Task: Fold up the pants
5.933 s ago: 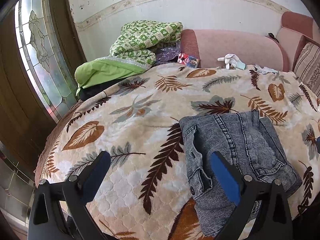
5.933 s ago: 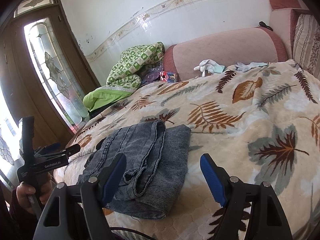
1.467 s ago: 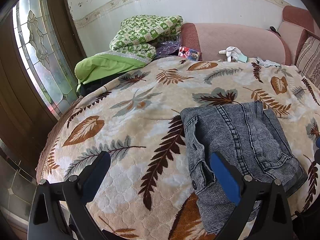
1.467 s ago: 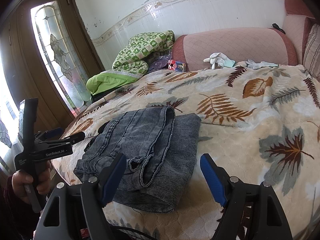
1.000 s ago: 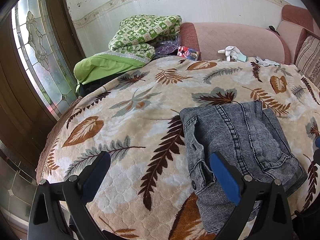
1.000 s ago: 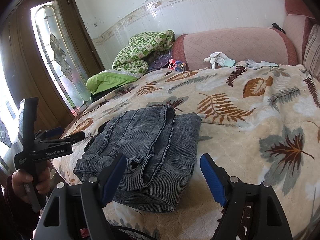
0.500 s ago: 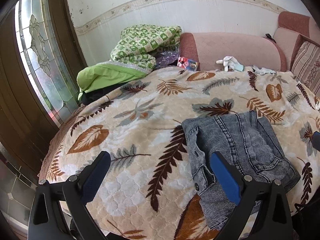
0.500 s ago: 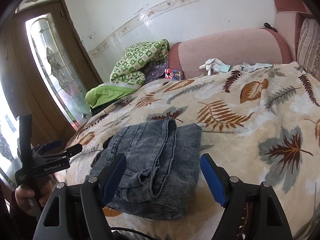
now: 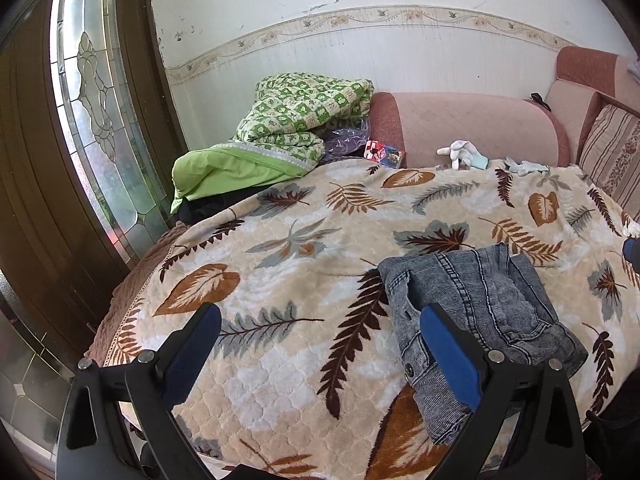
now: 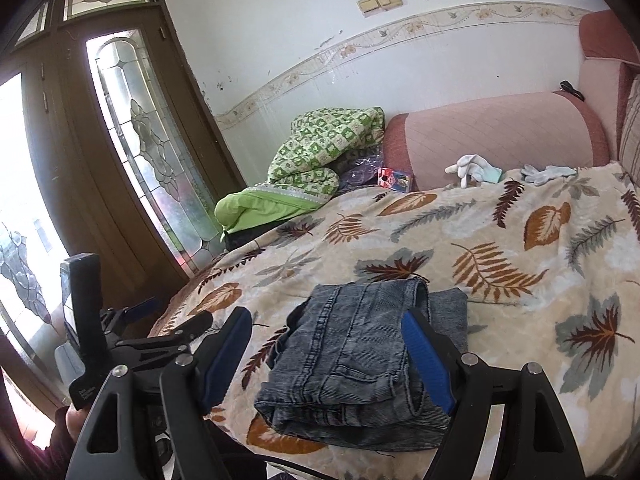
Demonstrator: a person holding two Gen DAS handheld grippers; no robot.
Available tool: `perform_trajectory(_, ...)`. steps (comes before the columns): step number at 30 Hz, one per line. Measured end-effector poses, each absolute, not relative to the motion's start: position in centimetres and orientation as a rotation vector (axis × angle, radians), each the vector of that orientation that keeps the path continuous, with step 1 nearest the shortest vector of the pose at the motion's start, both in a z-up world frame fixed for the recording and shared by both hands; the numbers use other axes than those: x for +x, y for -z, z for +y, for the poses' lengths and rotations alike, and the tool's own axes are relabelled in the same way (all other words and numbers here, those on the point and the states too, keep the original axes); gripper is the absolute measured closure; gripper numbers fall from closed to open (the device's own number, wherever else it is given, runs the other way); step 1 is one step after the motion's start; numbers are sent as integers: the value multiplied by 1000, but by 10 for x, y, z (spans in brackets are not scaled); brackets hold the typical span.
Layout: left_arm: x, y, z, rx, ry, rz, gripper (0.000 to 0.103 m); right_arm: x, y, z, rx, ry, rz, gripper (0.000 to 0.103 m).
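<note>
Grey-blue denim pants [image 9: 484, 312] lie folded into a compact bundle near the front edge of a leaf-patterned blanket [image 9: 304, 240]. The same pants [image 10: 360, 352] show in the right wrist view, lying flat and untouched. My left gripper [image 9: 320, 344] hangs above the bed's front edge, left of the bundle, open with nothing between its blue pads. My right gripper [image 10: 326, 352] is held above and in front of the pants, also open and empty. In the right wrist view the left gripper [image 10: 168, 320] appears at the lower left, held by a hand.
A green checked quilt [image 9: 304, 116] and a lime pillow [image 9: 228, 168] are piled at the bed's far left. White gloves [image 9: 464, 154] and a small red box [image 9: 382, 152] lie by the pink sofa back [image 9: 472, 128]. A wooden door with leaded glass [image 10: 148, 148] stands to the left.
Both grippers have risen and drawn back from the bed, so the pants look smaller and lower in both views. The pants have not moved. Both grippers' jaws keep the same width.
</note>
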State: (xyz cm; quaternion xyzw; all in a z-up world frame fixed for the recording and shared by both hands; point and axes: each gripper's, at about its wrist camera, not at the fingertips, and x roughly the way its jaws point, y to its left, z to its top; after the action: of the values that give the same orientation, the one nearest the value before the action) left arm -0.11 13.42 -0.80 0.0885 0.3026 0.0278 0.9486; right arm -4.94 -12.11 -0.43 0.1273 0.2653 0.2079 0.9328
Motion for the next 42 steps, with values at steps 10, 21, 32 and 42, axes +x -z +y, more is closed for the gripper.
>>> perform_trajectory(10, -6, 3, 148, 165, -82, 599, 3, -51, -13, -89, 211, -483, 515, 23)
perform_trajectory(21, -1, 7, 157, 137, -97, 617, 3, -46, -2, -71, 137, -489, 529, 23)
perform_trajectory(32, -2, 7, 153, 145, -86, 615, 3, -40, 11, -79, 132, -468, 558, 23)
perform_trajectory(42, -3, 8, 152, 146, -79, 615, 3, -38, 15, -82, 131, -464, 560, 23)
